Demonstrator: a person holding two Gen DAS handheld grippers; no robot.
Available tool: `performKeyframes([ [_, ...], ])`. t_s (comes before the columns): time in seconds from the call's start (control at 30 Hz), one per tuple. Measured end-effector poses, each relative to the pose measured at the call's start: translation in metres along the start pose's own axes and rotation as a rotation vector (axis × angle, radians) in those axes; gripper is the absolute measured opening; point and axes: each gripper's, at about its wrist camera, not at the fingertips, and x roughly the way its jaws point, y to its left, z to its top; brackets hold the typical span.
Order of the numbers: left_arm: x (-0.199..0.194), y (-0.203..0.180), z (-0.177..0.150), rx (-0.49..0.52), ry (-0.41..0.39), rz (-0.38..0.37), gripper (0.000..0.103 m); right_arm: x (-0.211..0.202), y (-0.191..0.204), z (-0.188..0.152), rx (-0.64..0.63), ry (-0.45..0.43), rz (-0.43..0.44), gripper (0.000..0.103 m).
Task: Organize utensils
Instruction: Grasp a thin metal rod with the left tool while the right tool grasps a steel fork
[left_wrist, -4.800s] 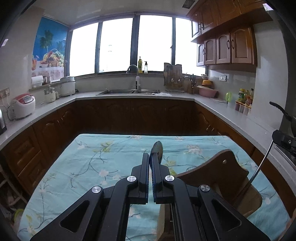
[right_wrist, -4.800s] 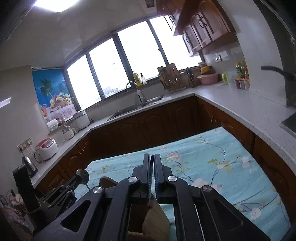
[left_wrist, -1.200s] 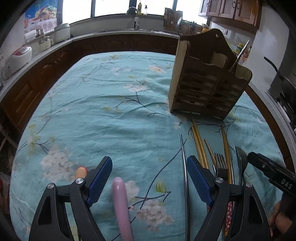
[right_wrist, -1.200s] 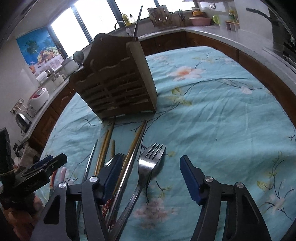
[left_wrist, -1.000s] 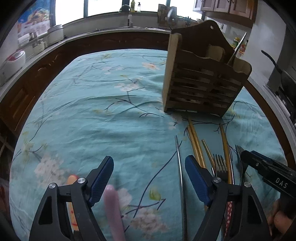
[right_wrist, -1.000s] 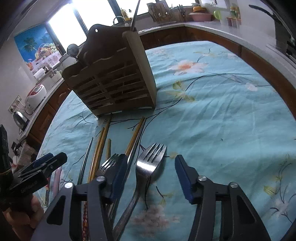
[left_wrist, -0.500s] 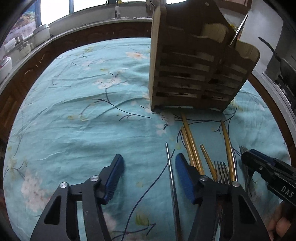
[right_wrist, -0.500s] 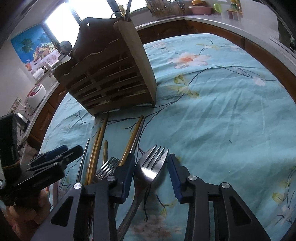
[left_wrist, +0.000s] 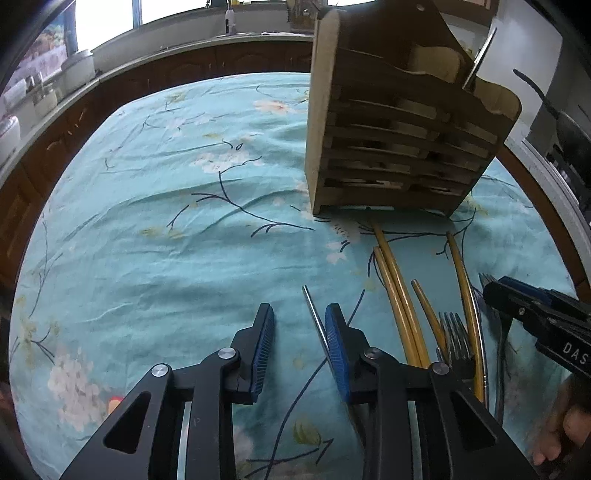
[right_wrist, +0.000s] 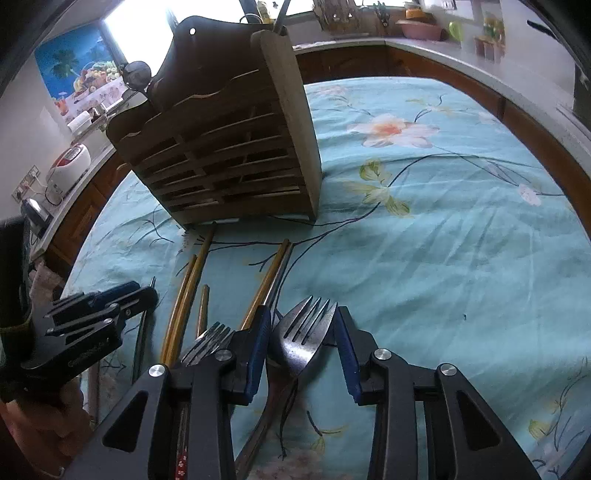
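A wooden slatted utensil holder (left_wrist: 399, 147) stands on the flowered teal cloth; it also shows in the right wrist view (right_wrist: 229, 155). In front of it lie yellow chopsticks (left_wrist: 399, 291), a steel chopstick (left_wrist: 314, 314) and forks. My left gripper (left_wrist: 299, 325) is partly open, low over the cloth, with the steel chopstick against the inside of its right finger. My right gripper (right_wrist: 301, 328) is partly open around the head of a large steel fork (right_wrist: 303, 332), jaws close on both sides. A smaller fork (right_wrist: 207, 341) lies just left of it.
The teal tablecloth (left_wrist: 166, 221) covers the table, with bare cloth to the left and far side. An orange-tipped item (left_wrist: 114, 402) lies at the near left. Wooden cabinets and counter with appliances (right_wrist: 70, 166) surround the table. A pan handle (left_wrist: 535, 92) sticks out at right.
Both grippers came down from above the holder to the cloth and moved forward. Both jaws have narrowed, the right around the large fork's head, the left beside the steel chopstick.
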Motion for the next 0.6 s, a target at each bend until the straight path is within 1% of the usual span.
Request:
performKeyframes([
  [0.13,0.002,-0.001,0.004,-0.004,0.007,-0.005,0.029,0.002,0.002,0.001,-0.008,0.023,-0.007,0.039],
  [0.23,0.003,-0.005,0.005,0.013,0.004,-0.005,0.029,0.004,-0.001,0.004,0.018,0.035,0.02,0.039],
  [0.27,0.003,-0.006,0.005,0.02,0.0,0.001,0.026,0.004,-0.003,0.005,0.031,0.037,0.035,0.039],
  [0.3,0.004,-0.007,0.004,0.027,-0.002,0.002,0.016,0.005,-0.007,0.006,0.047,0.038,0.043,0.036],
  [0.33,0.004,-0.007,0.003,0.028,-0.002,-0.003,0.011,0.004,-0.009,0.006,0.054,0.036,0.048,0.034],
  [0.37,0.003,-0.007,0.003,0.024,-0.001,-0.011,0.008,0.003,-0.01,0.006,0.062,0.036,0.057,0.033],
  [0.43,0.001,-0.002,0.001,0.002,-0.003,-0.038,0.007,0.0,-0.012,0.005,0.072,0.028,0.063,0.032],
  [0.47,-0.001,0.001,0.0,-0.006,-0.005,-0.047,0.007,-0.002,-0.012,0.004,0.073,0.023,0.063,0.015],
  [0.6,-0.014,0.011,-0.005,-0.04,-0.031,-0.079,0.004,-0.015,-0.012,0.004,0.069,-0.007,0.081,0.001],
])
